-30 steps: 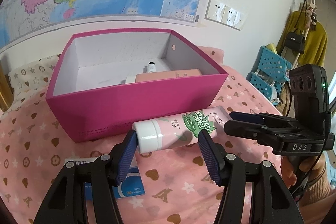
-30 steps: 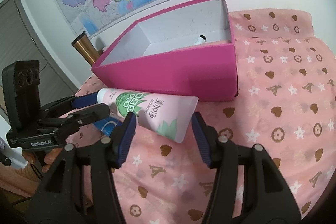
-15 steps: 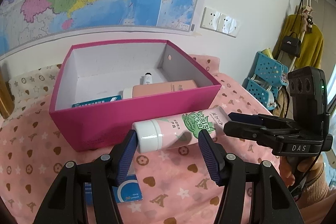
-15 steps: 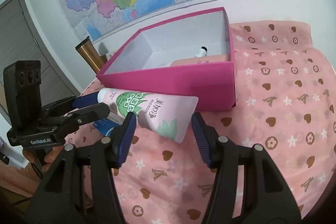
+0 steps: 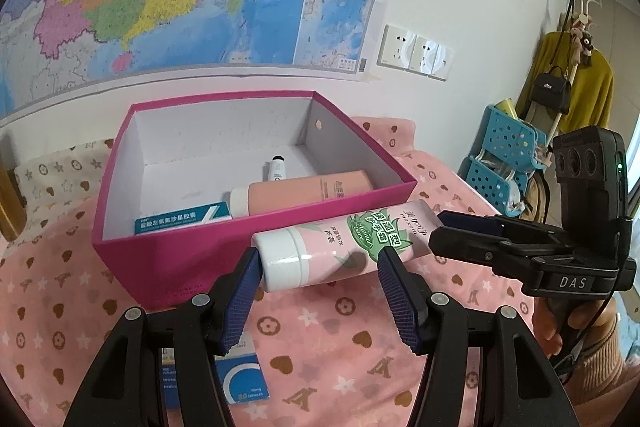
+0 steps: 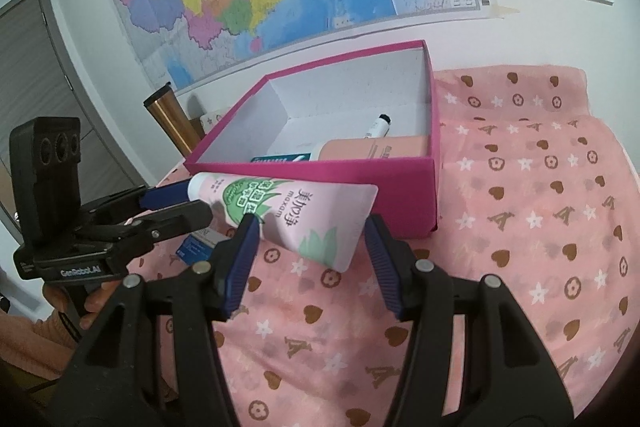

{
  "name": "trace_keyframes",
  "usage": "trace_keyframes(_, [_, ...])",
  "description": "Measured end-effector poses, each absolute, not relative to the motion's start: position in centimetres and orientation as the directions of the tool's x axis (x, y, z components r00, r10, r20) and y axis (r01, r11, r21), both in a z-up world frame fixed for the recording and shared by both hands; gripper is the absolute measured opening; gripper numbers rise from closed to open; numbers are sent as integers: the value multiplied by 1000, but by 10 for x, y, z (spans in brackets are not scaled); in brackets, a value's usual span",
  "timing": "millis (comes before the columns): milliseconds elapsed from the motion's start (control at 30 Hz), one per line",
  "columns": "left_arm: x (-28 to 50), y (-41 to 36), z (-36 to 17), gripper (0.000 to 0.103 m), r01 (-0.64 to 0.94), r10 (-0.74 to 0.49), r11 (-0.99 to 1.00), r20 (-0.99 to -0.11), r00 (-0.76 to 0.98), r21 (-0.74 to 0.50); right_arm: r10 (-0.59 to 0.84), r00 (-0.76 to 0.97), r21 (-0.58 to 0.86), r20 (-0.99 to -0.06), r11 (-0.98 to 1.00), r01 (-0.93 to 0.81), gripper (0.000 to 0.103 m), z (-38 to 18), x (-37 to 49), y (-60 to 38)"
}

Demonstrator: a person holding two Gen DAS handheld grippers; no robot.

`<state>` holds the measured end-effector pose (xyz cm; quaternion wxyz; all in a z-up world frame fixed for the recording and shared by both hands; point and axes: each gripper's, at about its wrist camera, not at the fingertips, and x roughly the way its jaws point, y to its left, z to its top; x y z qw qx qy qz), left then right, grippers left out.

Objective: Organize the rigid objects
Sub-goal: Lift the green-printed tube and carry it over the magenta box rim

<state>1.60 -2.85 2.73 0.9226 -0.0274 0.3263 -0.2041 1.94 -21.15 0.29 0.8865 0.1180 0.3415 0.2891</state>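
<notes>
Both ends pinched: left gripper (image 5: pixel 318 269) on tube (image 5: pixel 340 247) cap, right gripper (image 6: pixel 310 239) on tail. Lift level over box (image 5: pixel 256 247) wall, then release.

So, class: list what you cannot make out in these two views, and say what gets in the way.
Blue carton on the cloth: left wrist view, mostly behind the fingers of the left gripper.
Peach bottle: both views, lower side behind the pink box wall.
Black-capped tube: label too small.
Copper cylinder: right wrist view, base behind the box.
</notes>
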Motion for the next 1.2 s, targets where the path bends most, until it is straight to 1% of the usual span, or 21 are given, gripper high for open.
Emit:
trace_keyframes(733, [33, -29, 34, 60, 357, -400, 914, -575, 714, -191, 583, 616, 378, -529, 812, -444, 58, 13, 33, -214])
trace_keyframes(900, [36, -29, 34, 60, 351, -395, 916, -578, 714, -193, 598, 609, 400, -521, 801, -445, 58, 13, 38, -217])
trace_keyframes(1200, [42, -31, 36, 60, 346, -385, 920, -577, 721, -182, 595, 611, 394, -522, 804, -446, 58, 15, 45, -217])
